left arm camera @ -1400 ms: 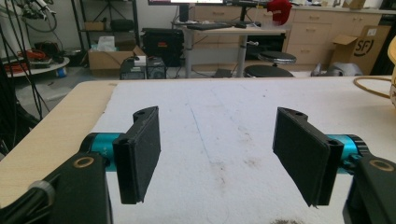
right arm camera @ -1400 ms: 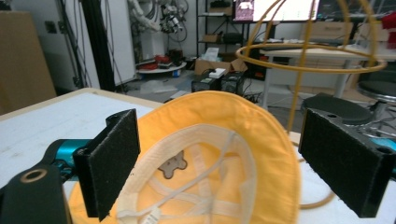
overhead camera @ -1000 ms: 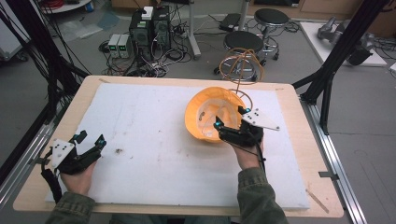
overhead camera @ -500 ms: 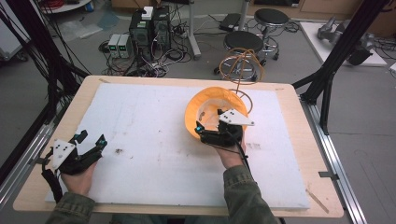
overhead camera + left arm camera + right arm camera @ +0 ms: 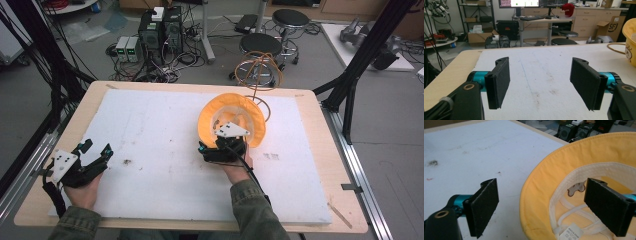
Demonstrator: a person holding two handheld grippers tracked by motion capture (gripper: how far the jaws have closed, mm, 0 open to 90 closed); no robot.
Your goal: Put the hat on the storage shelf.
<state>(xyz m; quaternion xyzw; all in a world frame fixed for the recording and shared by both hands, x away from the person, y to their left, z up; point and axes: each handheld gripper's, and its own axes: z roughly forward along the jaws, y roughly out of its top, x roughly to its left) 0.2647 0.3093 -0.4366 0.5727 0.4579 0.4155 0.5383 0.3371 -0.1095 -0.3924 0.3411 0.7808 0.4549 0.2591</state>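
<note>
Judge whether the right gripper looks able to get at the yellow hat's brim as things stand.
Probably yes. The right gripper has its jaws open astride the near brim of the yellow hat, one outside and one over the lining, with nothing between them but the brim.

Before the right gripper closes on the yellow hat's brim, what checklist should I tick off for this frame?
1. right gripper jaws open: ok.
2. Brim of the yellow hat lies between those jaws, one outside, one over the inside: ok.
3. Pads already pressing on the brim: not ok, a gap shows on both sides.
4. Chin strap and label free of the inner jaw: cannot tell.
5. left gripper open, holding nothing, apart from the hat: ok.
6. Hat rests upside down on the white mat: ok.
</note>
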